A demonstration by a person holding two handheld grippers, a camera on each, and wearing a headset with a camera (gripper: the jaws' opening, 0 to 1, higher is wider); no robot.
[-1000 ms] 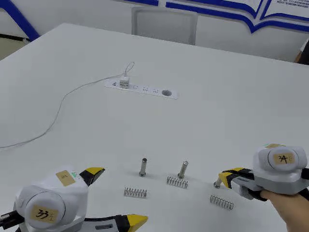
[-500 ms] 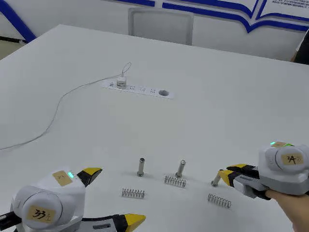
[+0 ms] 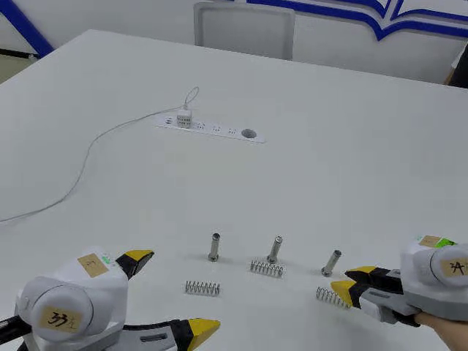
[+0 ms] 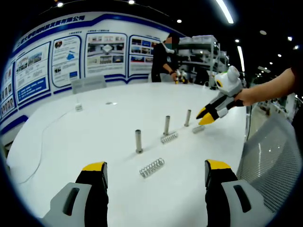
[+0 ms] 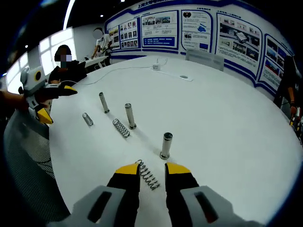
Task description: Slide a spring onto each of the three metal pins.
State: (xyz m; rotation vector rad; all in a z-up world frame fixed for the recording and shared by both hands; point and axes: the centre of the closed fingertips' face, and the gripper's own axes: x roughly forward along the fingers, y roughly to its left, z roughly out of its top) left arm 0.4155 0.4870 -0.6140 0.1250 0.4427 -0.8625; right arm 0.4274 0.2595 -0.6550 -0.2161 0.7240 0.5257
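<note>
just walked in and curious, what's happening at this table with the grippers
A person holds a gripper in each hand over a white table. The left pin, middle pin and right pin stand upright and bare. The left spring and middle spring lie loose in front of them. The right gripper is low at the table with its narrowly open jaws either side of the right spring, which lies flat, not lifted. The left gripper hovers wide open, holding nothing.
</note>
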